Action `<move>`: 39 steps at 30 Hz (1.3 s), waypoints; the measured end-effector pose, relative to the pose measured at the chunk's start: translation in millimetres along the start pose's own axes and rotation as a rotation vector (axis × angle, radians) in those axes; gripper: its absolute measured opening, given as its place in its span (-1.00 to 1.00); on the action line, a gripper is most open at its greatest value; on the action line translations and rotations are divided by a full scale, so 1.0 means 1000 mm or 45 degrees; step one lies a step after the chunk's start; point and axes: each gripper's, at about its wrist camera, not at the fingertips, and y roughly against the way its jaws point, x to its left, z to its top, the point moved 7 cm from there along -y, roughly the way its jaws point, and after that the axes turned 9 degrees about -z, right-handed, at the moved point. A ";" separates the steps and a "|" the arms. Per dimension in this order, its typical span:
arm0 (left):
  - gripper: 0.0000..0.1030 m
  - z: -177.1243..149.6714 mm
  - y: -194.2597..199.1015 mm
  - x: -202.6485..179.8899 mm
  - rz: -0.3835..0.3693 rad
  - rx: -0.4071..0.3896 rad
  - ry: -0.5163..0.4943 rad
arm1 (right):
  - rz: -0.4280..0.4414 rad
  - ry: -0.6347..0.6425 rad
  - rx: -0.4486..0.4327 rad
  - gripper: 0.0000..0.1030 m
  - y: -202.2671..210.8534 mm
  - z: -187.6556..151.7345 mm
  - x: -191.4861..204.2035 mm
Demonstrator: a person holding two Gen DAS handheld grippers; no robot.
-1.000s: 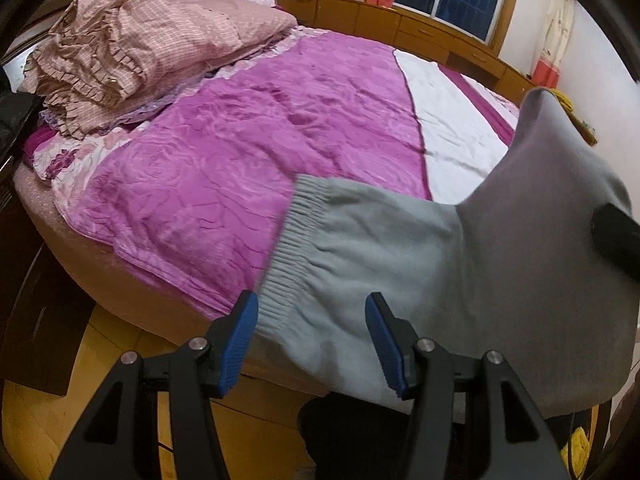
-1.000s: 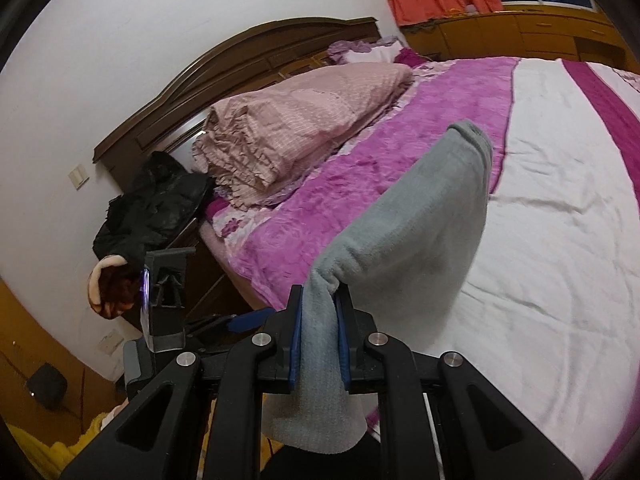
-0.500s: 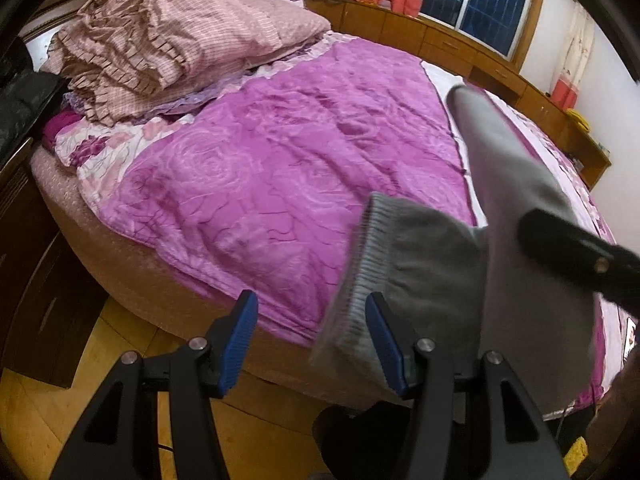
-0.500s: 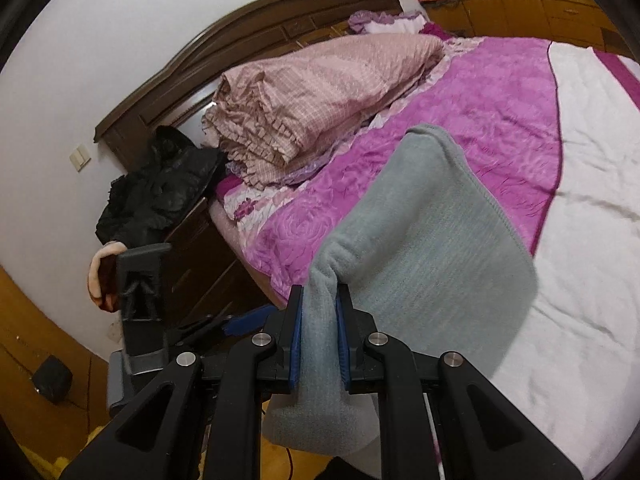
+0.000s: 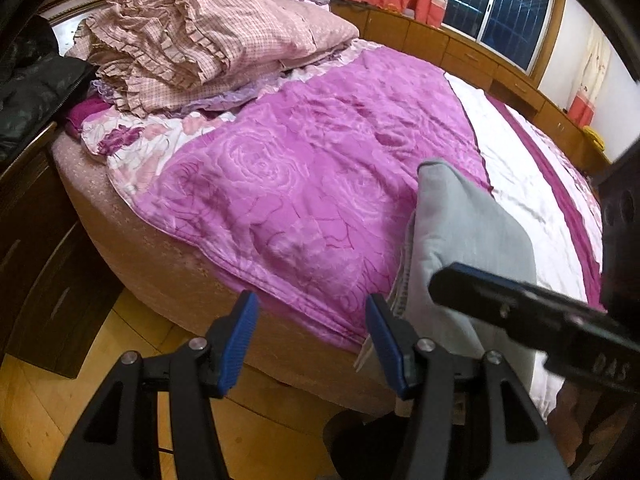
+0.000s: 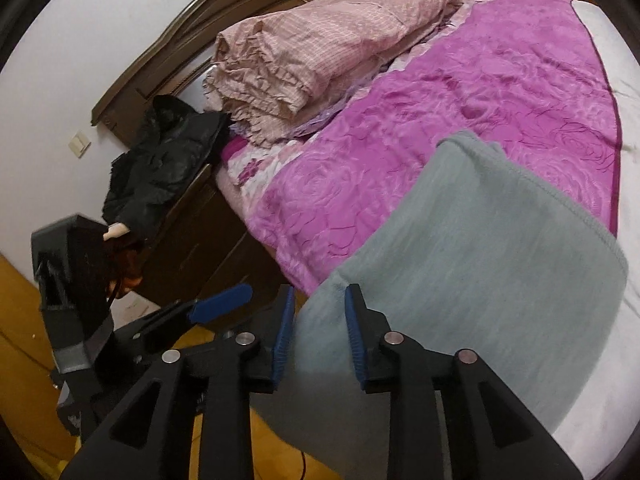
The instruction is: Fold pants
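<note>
1. Right gripper (image 6: 316, 330), black frame with blue pads, lower centre of the right wrist view: its jaws have just been opening and now stand narrowly apart; the edge of the grey knit pants (image 6: 476, 268) lies in the gap, and whether either pad still touches it cannot be told.
2. The grey knit pants spread from the jaws toward centre right, draped over the near edge of the magenta rose-embossed bedspread (image 6: 460, 128).
3. Left gripper (image 5: 310, 338), lower centre of the left wrist view: jaws about half open with nothing between them; the pants (image 5: 468, 220) hang just right of its right finger.
4. Pink checked ruffled quilt (image 5: 208, 36), upper left, heaped on the bed.
</note>
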 end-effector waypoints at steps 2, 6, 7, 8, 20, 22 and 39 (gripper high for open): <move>0.14 0.003 0.005 -0.001 -0.004 -0.015 0.004 | 0.009 0.015 -0.020 -0.55 0.009 -0.001 0.003; 0.14 0.010 0.018 -0.012 -0.063 -0.055 0.003 | -0.008 -0.006 -0.063 -0.49 0.032 -0.004 -0.003; 0.14 0.012 0.020 -0.016 -0.080 -0.060 -0.004 | -0.028 -0.011 -0.072 -0.48 0.038 -0.006 -0.008; 0.14 0.013 0.022 -0.022 -0.101 -0.063 -0.016 | -0.048 -0.018 -0.081 -0.48 0.044 -0.008 -0.013; 0.15 -0.006 -0.007 -0.051 -0.043 0.013 -0.181 | -0.248 -0.127 -0.089 -0.46 0.076 -0.035 -0.072; 0.19 -0.013 -0.021 -0.040 0.034 0.057 -0.199 | -0.251 -0.146 -0.076 -0.46 0.074 -0.039 -0.077; 0.19 0.004 -0.035 -0.043 -0.319 0.155 -0.060 | -0.265 -0.219 -0.005 -0.05 0.058 -0.057 -0.090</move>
